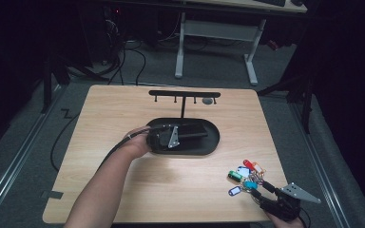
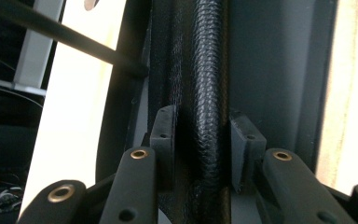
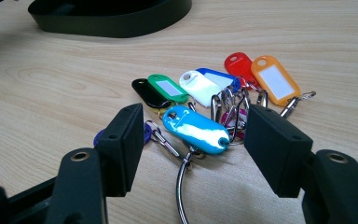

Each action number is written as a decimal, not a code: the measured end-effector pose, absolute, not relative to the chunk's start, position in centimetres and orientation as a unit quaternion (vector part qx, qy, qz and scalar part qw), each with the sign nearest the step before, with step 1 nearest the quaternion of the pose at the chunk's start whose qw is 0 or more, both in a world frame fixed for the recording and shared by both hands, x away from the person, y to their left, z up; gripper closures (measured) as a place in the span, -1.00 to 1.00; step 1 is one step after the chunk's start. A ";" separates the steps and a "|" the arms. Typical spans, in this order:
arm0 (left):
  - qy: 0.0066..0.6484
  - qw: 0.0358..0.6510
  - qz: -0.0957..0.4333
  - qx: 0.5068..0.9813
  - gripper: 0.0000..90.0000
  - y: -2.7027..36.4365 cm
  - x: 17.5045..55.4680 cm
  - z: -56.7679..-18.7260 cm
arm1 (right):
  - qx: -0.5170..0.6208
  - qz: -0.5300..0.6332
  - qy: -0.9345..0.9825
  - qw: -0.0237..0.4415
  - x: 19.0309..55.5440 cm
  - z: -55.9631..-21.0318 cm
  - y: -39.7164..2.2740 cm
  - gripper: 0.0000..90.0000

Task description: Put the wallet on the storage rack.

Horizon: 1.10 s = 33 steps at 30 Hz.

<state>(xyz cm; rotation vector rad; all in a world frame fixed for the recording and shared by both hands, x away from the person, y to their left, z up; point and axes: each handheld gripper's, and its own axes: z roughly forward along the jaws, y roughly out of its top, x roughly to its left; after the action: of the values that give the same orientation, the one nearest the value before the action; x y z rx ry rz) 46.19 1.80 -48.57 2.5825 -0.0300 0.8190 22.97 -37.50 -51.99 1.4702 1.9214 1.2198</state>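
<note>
At the near edge, 5 o'clock corner: right gripper (image 1: 270, 189), held by a hand at the bottom edge of the high view, grey three-cornered plate on top
Right gripper state: jaws spread wide, nothing between the pads; in the right gripper view (image 3: 191, 149) the blue tag (image 3: 196, 129) lies on the wood in the gap, touched by neither pad
Key bunch (image 1: 245, 178): on the counter (image 1: 123, 190) just beyond the right gripper, toward 4 o'clock of the counter; coloured plastic tags fanned out on metal rings
Tags seen close: black (image 3: 149, 93), green (image 3: 168, 87), white (image 3: 199, 87), red (image 3: 237, 64), orange (image 3: 275, 79); a purple one peeks out behind the left pad
Counter middle: black oval tray (image 1: 211, 142), left gripper (image 1: 197, 133) lying over it, forearm reaching in from 7 o'clock
Left gripper state: jaws closed in on a black textured cord (image 2: 209, 93), pads at either side of it; actual contact on both sides hard to judge
Far side, 12 o'clock: black T-shaped hook rack (image 1: 184, 95) standing at the tray's far rim, a small grey thing (image 1: 208, 100) near its right end
</note>
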 end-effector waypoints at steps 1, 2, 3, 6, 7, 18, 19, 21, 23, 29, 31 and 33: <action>-0.008 0.215 0.295 0.931 0.51 1.8 46.3 -48.5 | 0.531 0.440 0.692 0.214 23.0 -52.0 -37.5 -0.15; -0.005 0.213 0.295 0.931 0.51 1.8 46.4 -48.6 | 0.531 0.439 0.692 0.214 23.0 -52.0 -37.5 -0.15; -0.003 0.212 0.295 0.932 0.50 1.8 46.5 -48.6 | 0.531 0.439 0.693 0.214 23.0 -52.0 -37.5 -0.15; 0.008 0.209 0.282 0.936 0.44 1.6 46.7 -48.7 | 0.531 0.439 0.693 0.214 23.0 -52.0 -37.6 -0.15; 0.007 0.207 0.281 0.937 0.42 1.6 46.7 -48.8 | 0.531 0.439 0.693 0.214 23.0 -52.0 -37.6 -0.15; 0.061 0.212 0.249 0.943 0.14 2.3 47.2 -48.8 | 0.532 0.438 0.693 0.213 23.0 -52.1 -37.6 -0.15; 0.064 0.210 0.247 0.944 0.13 2.4 47.3 -48.8 | 0.532 0.438 0.693 0.213 23.0 -52.1 -37.5 -0.15; 0.068 0.211 0.245 0.944 0.10 2.6 47.3 -48.7 | 0.532 0.437 0.693 0.213 23.0 -52.0 -37.5 -0.15; 0.080 0.229 0.242 0.939 0.10 2.8 47.4 -48.3 | 0.532 0.437 0.693 0.213 23.0 -52.0 -37.5 -0.15; 0.087 0.240 0.246 0.935 0.11 3.1 47.2 -47.6 | 0.531 0.438 0.694 0.213 23.1 -52.0 -37.5 -0.15; 0.090 0.243 0.246 0.934 0.11 3.2 47.0 -47.5 | 0.531 0.438 0.693 0.214 23.0 -52.0 -37.5 -0.15; 0.089 0.245 0.246 0.934 0.09 3.2 46.8 -47.4 | 0.531 0.438 0.693 0.214 23.0 -52.0 -37.5 -0.15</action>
<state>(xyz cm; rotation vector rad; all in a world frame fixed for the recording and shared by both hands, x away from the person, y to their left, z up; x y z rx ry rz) 46.81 3.23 -47.41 2.5490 0.2430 0.6716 23.03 -37.49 -51.99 1.4746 1.9225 1.2152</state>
